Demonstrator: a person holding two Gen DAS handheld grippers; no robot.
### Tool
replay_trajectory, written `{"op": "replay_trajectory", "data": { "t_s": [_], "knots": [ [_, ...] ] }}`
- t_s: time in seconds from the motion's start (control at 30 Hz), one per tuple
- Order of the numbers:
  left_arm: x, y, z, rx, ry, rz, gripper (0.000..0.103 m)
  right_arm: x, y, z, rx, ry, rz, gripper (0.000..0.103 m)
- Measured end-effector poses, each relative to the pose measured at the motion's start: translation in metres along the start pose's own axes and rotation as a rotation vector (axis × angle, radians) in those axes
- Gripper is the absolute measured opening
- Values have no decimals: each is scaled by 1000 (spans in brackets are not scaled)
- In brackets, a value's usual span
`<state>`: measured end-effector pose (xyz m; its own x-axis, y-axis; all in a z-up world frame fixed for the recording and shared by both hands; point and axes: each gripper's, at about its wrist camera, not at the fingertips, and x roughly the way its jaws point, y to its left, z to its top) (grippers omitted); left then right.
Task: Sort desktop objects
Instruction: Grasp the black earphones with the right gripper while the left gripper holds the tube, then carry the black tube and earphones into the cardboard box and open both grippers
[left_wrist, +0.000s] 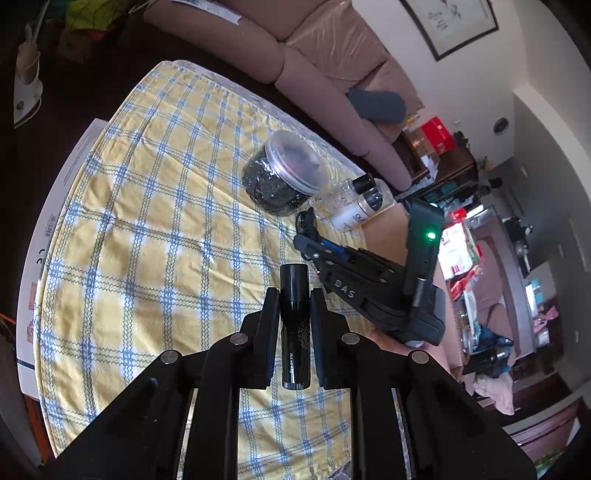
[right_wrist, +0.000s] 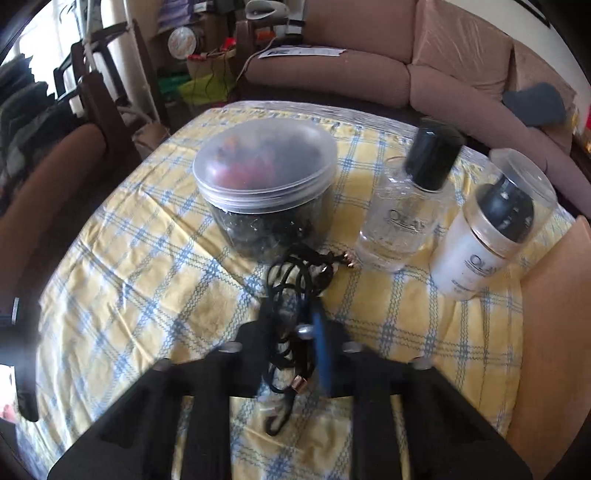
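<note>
My left gripper (left_wrist: 294, 295) is shut on a black cylindrical tube (left_wrist: 294, 325) and holds it above the yellow checked tablecloth (left_wrist: 155, 236). My right gripper (right_wrist: 291, 317) is shut on a tangled black earphone cable (right_wrist: 291, 284), held just above the cloth in front of the jar; it shows in the left wrist view (left_wrist: 306, 236) too. A clear plastic jar with dark contents (right_wrist: 264, 188) stands on the cloth, also in the left wrist view (left_wrist: 282, 173). Beside it stand a clear Olay bottle (right_wrist: 402, 218) and a white Olay bottle (right_wrist: 476, 243).
A brown cardboard box (right_wrist: 550, 332) sits at the table's right edge. A pink sofa (right_wrist: 369, 66) curves behind the table. A white box (left_wrist: 62, 184) lies under the cloth's left edge. Cluttered shelves (left_wrist: 480, 258) stand to the right.
</note>
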<state>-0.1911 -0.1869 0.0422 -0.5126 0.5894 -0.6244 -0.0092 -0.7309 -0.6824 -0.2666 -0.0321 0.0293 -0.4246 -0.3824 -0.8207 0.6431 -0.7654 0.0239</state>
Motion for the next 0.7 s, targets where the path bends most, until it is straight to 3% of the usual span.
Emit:
{"op": "replay_trajectory", "data": {
  "t_s": [0.07, 0.17, 0.4, 0.53, 0.7],
  "knots": [
    [0, 0, -1, 0, -3, 3, 15, -8, 1, -4, -6, -15, -3, 8],
    [0, -2, -1, -1, -8, -4, 15, -30, 0, -5, 39, -50, 73, 8],
    [-6, -21, -5, 39, -10, -45, 15, -138, -17, -13, 162, -189, 286, 8],
    [-6, -44, -11, 56, 19, -89, 15, -189, -30, -17, 203, -227, 300, 8],
    [1, -93, -23, 116, 42, -104, 15, -246, -62, -45, 244, -260, 247, 9]
  ]
}}
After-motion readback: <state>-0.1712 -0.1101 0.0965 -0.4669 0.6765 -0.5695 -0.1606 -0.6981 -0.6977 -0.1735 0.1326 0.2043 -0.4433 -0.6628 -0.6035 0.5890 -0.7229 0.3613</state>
